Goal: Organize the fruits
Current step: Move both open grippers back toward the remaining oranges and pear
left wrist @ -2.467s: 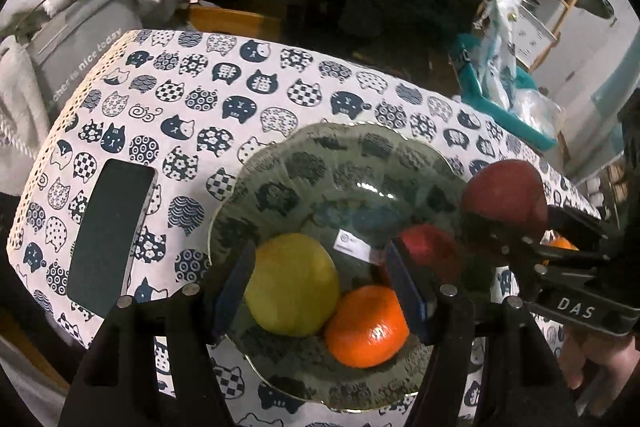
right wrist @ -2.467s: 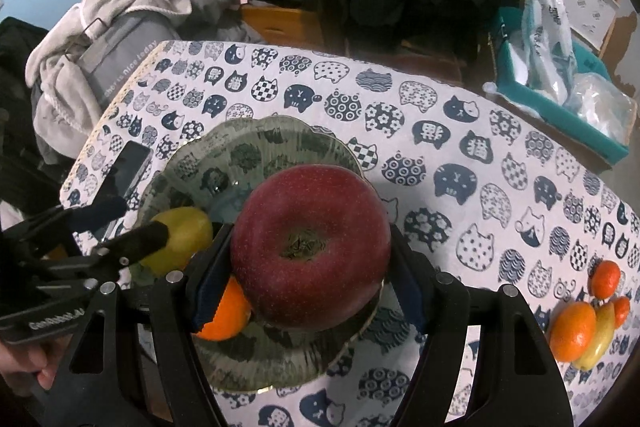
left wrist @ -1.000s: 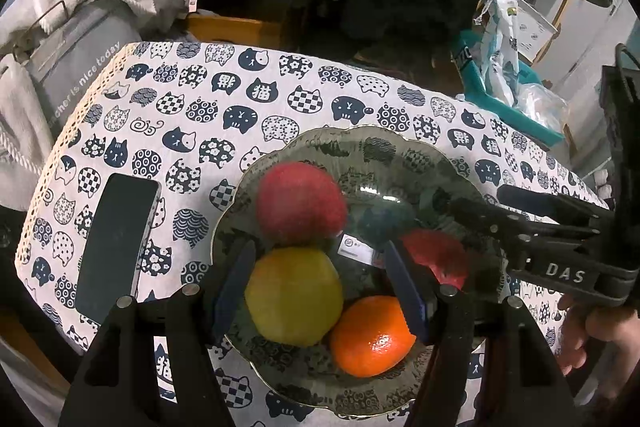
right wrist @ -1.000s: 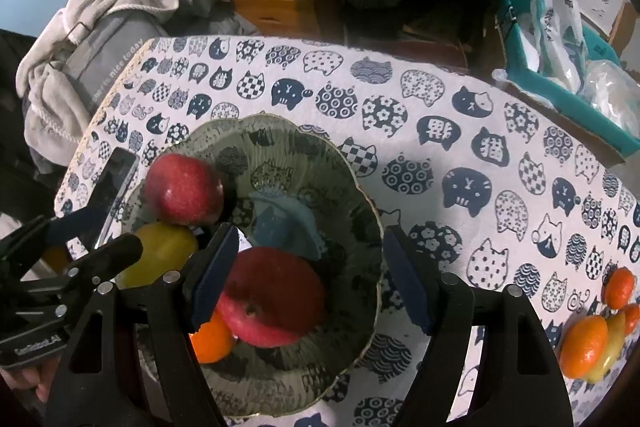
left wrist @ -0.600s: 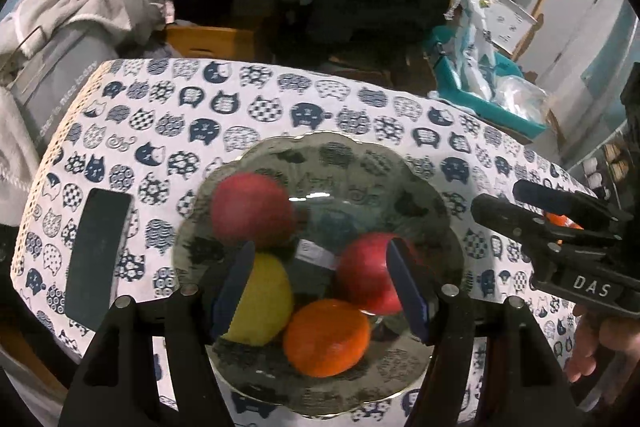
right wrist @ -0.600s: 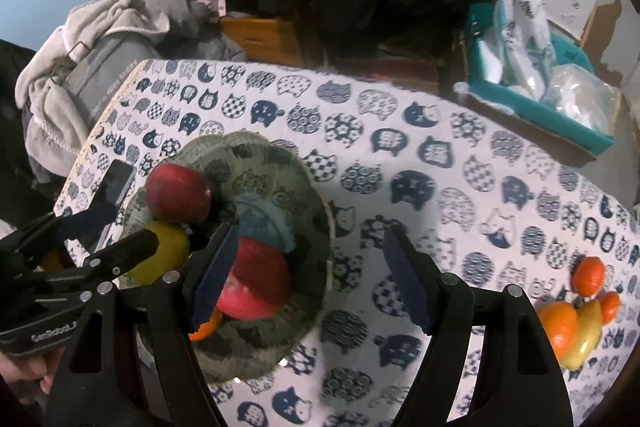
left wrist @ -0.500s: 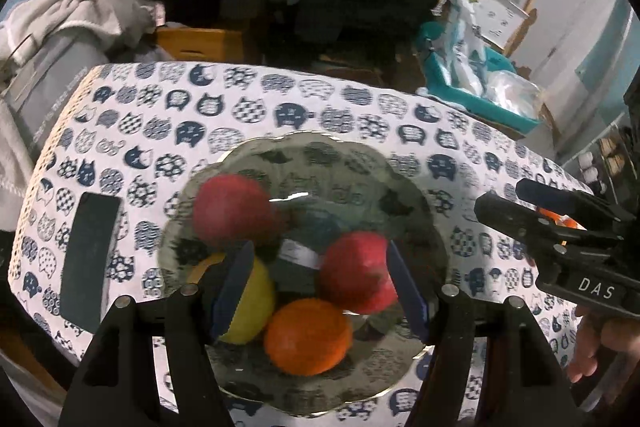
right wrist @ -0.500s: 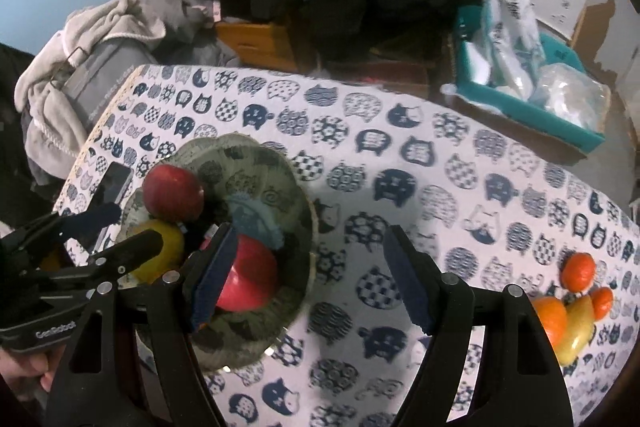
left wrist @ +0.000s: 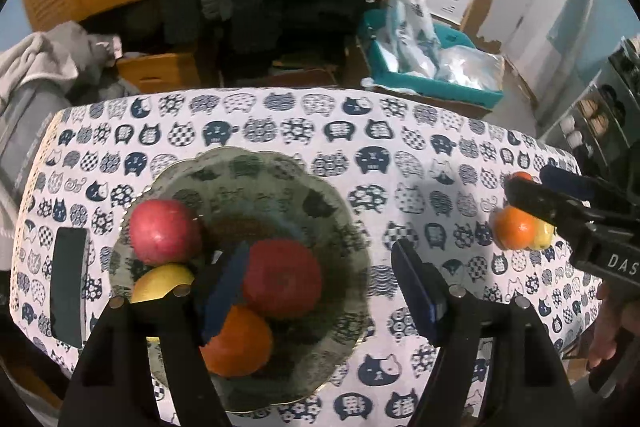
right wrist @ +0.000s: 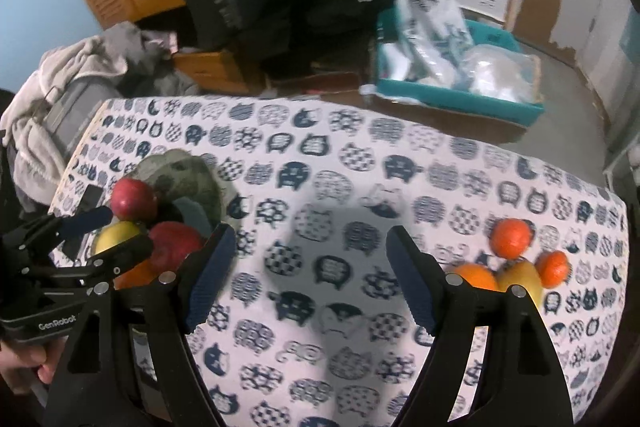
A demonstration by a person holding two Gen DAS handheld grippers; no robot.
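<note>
Cat-print tablecloth (right wrist: 320,163) lies bare under my empty, just-widened right gripper (right wrist: 308,275); I aim it squarely over the small orange tangerine (right wrist: 512,238). Left gripper (left wrist: 320,291) open too.

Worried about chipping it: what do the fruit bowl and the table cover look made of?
The bowl looks like tinted glass, glossy: the cat print shows through it, and its scalloped rim glints. The table cover looks like matte printed fabric, draping over the far edge.

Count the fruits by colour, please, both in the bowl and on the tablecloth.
Red: 2
Orange: 4
Yellow: 2
Total: 8
</note>
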